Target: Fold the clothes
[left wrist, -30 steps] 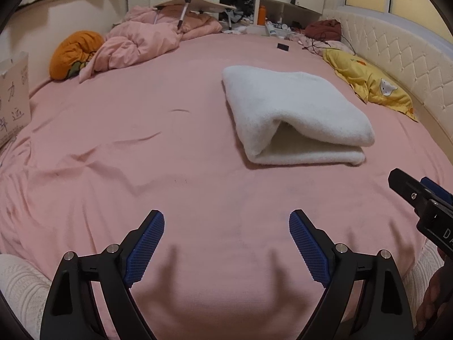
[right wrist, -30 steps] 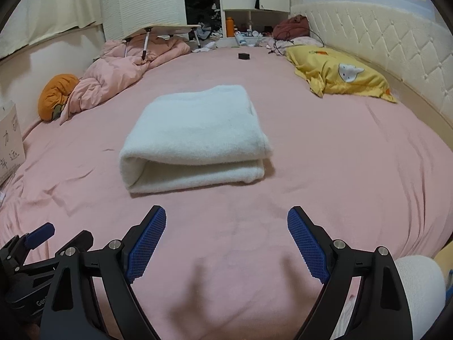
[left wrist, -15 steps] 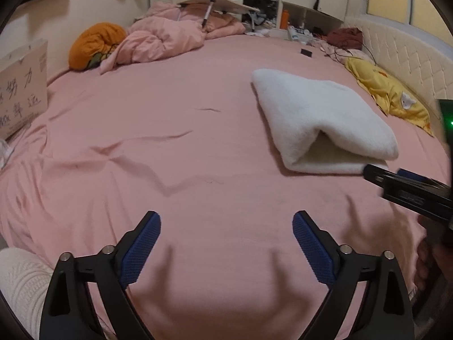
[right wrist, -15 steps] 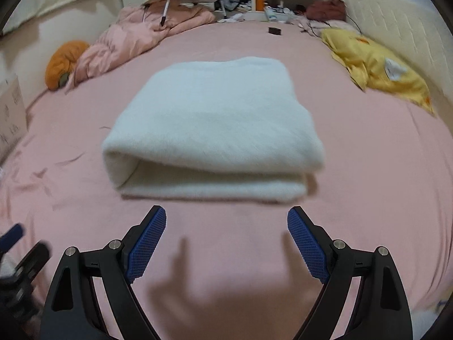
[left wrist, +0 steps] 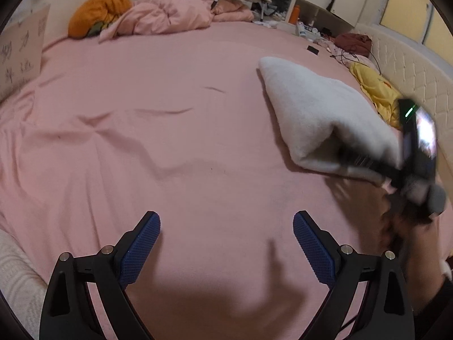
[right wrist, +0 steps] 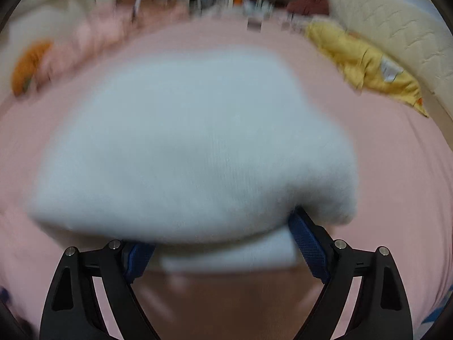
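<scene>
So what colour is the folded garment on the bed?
White; sharpest in the left wrist view.

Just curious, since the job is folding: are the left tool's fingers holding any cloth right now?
No. The left fingers stand wide apart over bare pink bedsheet, with the white folded blanket off to the side.

My left gripper (left wrist: pixel 226 243): black angular arms, blue cross-hatched pads (left wrist: pixel 310 250), silver screws (left wrist: pixel 346 249) at the pivots. My right gripper (right wrist: pixel 223 243) is the same build: black frame, blue pads, silver screws. In left wrist view, at 3 o'clock, right unit's black body is blurred, with a small green light (left wrist: pixel 409 110). Cream knit sleeve (left wrist: pixel 14 277) at 8 o'clock.
</scene>
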A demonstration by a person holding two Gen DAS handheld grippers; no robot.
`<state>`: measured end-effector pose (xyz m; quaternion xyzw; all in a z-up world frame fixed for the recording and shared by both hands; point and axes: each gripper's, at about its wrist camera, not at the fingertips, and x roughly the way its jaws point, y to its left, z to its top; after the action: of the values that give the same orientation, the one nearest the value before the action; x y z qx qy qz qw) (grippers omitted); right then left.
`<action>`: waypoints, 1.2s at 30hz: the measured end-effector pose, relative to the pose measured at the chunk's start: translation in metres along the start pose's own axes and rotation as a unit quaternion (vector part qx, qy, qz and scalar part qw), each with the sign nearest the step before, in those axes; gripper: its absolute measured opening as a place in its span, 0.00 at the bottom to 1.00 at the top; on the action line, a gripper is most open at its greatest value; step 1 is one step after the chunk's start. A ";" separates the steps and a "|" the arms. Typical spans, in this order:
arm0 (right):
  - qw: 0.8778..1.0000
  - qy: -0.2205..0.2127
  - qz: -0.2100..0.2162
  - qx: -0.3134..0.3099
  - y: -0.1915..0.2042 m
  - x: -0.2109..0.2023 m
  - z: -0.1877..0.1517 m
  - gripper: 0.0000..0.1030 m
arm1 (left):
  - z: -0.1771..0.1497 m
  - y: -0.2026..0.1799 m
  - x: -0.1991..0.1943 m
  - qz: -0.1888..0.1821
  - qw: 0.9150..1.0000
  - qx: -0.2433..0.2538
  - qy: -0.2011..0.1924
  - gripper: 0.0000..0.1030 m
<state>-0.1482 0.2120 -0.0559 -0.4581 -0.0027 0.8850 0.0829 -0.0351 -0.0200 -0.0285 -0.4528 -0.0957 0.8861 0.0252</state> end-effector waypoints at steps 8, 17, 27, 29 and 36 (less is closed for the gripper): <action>1.000 0.011 0.028 0.011 -0.011 -0.007 -0.001 0.91 | 0.003 -0.004 -0.006 0.024 0.999 0.026 -0.024 0.97; 0.991 -0.041 0.077 0.100 -0.078 -0.077 -0.022 0.91 | 0.036 -0.010 -0.006 -0.072 0.997 0.003 -0.016 0.97; 0.995 -0.032 0.086 -0.028 -0.047 -0.018 0.109 0.88 | 0.148 -0.134 0.035 -0.097 0.979 0.173 -0.037 0.95; 0.994 -0.009 0.096 -0.048 -0.043 0.003 0.123 0.88 | 0.156 -0.135 0.052 -0.101 0.980 0.168 -0.026 0.95; 0.988 0.062 0.140 -0.037 -0.051 0.075 0.102 1.00 | 0.119 -0.131 0.130 -0.086 0.978 0.176 0.065 1.00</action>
<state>-0.2666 0.2810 -0.0536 -0.5105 0.0341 0.8572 -0.0588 -0.2135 0.1081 -0.0387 -0.4883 0.0249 0.8521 0.1869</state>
